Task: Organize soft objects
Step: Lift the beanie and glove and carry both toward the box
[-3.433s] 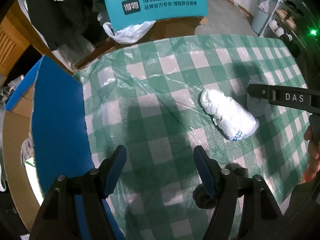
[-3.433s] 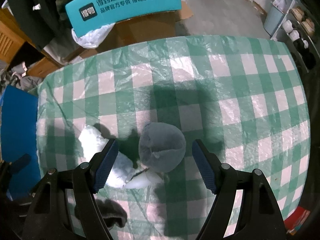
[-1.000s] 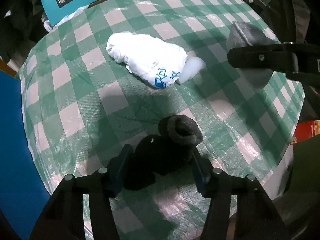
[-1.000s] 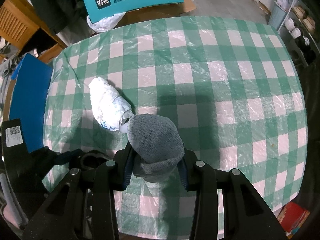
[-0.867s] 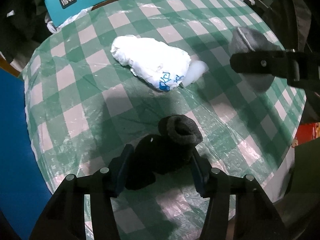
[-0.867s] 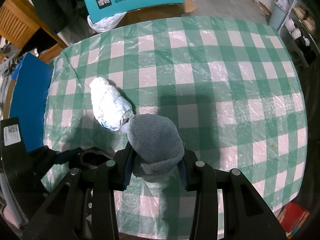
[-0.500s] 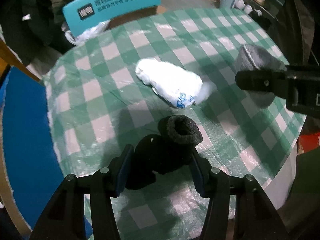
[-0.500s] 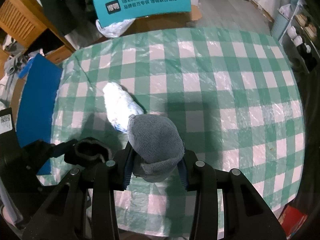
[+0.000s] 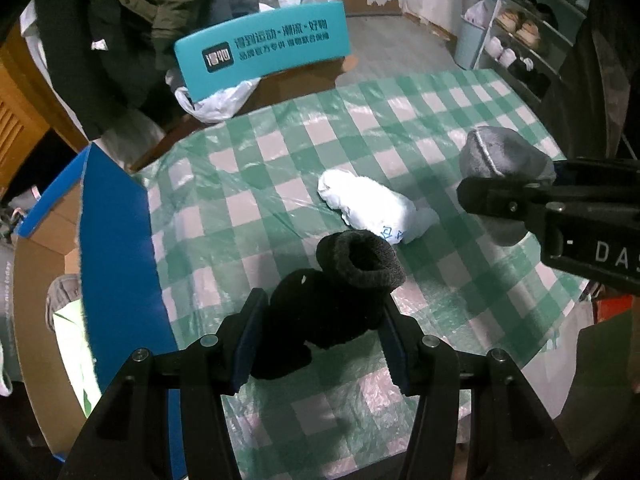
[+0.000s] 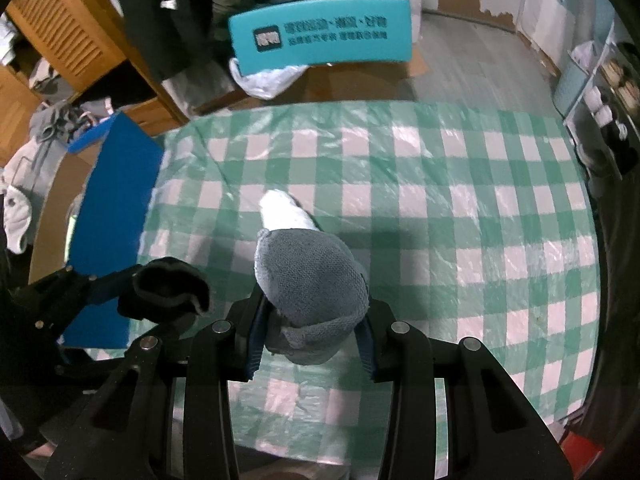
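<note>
My left gripper (image 9: 320,320) is shut on a black rolled sock (image 9: 340,292) and holds it above the table's near edge; the sock also shows in the right wrist view (image 10: 168,286). My right gripper (image 10: 312,328) is shut on a grey rolled sock (image 10: 312,276), lifted above the table; it shows at the right of the left wrist view (image 9: 504,164). A white rolled bundle with blue print (image 9: 368,208) lies on the green checked tablecloth (image 10: 460,220), partly hidden behind the grey sock in the right wrist view (image 10: 284,212).
A cardboard box with a blue flap (image 9: 112,232) stands at the table's left edge. A teal chair back with print (image 9: 260,50) and a white plastic bag (image 9: 216,100) are beyond the far edge. A shoe rack (image 9: 532,40) stands at the right.
Both grippers closed on their socks and lifted them off the table. Over the last second both rose higher and pulled back, so the table looks smaller. The white bundle has not moved.
</note>
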A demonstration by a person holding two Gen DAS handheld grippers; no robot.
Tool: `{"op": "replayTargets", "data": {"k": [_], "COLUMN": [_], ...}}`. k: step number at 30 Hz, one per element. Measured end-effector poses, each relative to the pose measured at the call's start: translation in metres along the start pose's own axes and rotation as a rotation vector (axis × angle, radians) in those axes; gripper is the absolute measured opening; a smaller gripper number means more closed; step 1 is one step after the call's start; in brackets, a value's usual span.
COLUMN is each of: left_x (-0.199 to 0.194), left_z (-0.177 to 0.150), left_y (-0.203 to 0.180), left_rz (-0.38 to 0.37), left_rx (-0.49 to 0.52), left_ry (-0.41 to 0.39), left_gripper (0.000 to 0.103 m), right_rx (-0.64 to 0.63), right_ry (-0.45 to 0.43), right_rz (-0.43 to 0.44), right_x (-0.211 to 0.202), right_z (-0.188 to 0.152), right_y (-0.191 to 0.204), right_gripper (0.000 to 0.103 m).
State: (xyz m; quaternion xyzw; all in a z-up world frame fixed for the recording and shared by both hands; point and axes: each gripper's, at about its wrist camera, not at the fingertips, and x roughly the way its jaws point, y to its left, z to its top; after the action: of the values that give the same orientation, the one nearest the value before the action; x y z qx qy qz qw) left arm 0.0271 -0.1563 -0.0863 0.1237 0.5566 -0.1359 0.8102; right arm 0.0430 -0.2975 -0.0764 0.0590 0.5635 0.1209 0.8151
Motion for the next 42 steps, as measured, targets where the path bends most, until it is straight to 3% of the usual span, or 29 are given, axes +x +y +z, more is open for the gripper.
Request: {"op": "replayTargets", "data": {"k": [12,30,42], "left_x": [-0.023,-0.045,-0.067], "left_z": [-0.005,-0.019,-0.037], "left_y": [0.025,0.071,0.121], "left_rz": [0.02,0.035,0.052], "left_rx": [-0.052,-0.141,-0.231], "left_ry": [-0.032,-0.063,-0.106], "left_gripper": [0.055,0.055,0.055], "right_rx": [-0.066,-0.132,-0.185], "right_ry": [-0.067,-0.094,-0.092], "right_rz": [0.052,0.1,0.131], "right_x": [-0.028,-0.032,-0.026], "right_z": [0.005,0.017,0.026], "right_y": [0.037,0.09,0.131], "right_gripper": [0.038,0.038,0.038]}}
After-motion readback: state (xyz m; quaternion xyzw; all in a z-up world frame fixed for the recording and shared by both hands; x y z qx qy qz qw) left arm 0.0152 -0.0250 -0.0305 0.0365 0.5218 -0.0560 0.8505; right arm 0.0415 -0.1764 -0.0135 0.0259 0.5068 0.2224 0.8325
